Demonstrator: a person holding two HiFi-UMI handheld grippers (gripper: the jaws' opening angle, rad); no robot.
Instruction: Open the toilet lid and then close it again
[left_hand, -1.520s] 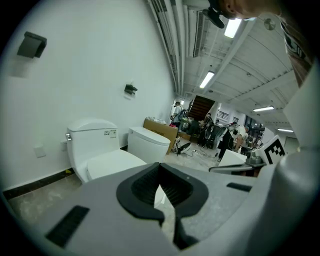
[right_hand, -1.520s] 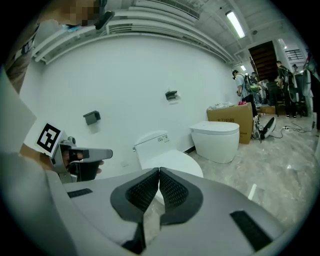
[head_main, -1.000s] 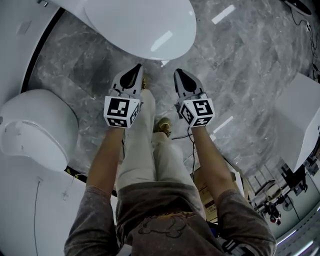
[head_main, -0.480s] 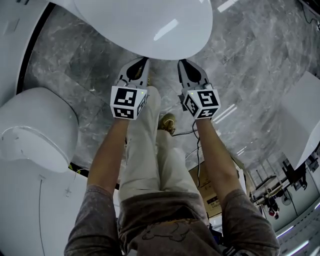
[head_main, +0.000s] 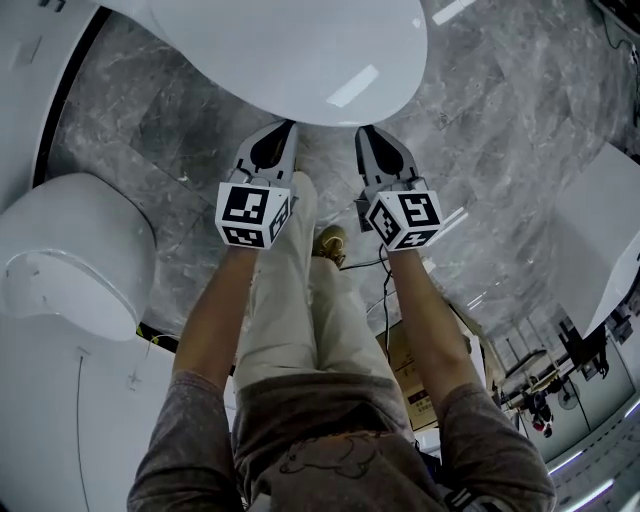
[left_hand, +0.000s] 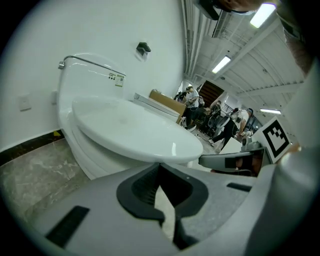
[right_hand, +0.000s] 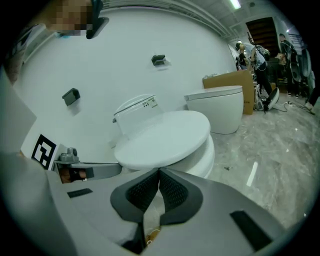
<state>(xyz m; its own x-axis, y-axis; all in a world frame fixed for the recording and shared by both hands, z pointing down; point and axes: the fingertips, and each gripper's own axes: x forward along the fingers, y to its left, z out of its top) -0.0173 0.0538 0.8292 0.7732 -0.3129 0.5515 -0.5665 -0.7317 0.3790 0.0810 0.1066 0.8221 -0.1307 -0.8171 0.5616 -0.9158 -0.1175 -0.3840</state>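
In the head view the person's grey shirt (head_main: 340, 440) and pale trousers (head_main: 290, 300) come first, with a shoe (head_main: 330, 242) on the floor near the middle of the picture. Both forearms reach toward 12 o'clock. The left gripper (head_main: 289, 124) lies at about 11 o'clock from the shoe and the right gripper (head_main: 361, 129) at about 1 o'clock, side by side and a little apart. The left gripper view shows its jaws closed together with nothing between them. The right gripper view shows the same: pads met, nothing held.

Just past the tips, at 12 o'clock, is the toilet lid (head_main: 290, 50), white and glossy, lying down flat on the bowl. The left tip sits at the lid's front rim near its 7 o'clock edge and the right tip near its 5 o'clock edge. The angle is too steep to tell whether either tip touches the rim.

Behind the lid the tank (left_hand: 90, 75) stands against a white wall (left_hand: 100, 30). Grey marble floor (head_main: 500, 120) spreads around the bowl. A neighbouring toilet (head_main: 70, 260) stands at 9 o'clock in the head view.

Farthest off, at 2 o'clock in the right gripper view, a far toilet (right_hand: 220, 107) stands in front of a cardboard box (right_hand: 227, 80). People stand beyond it, too small to make out.
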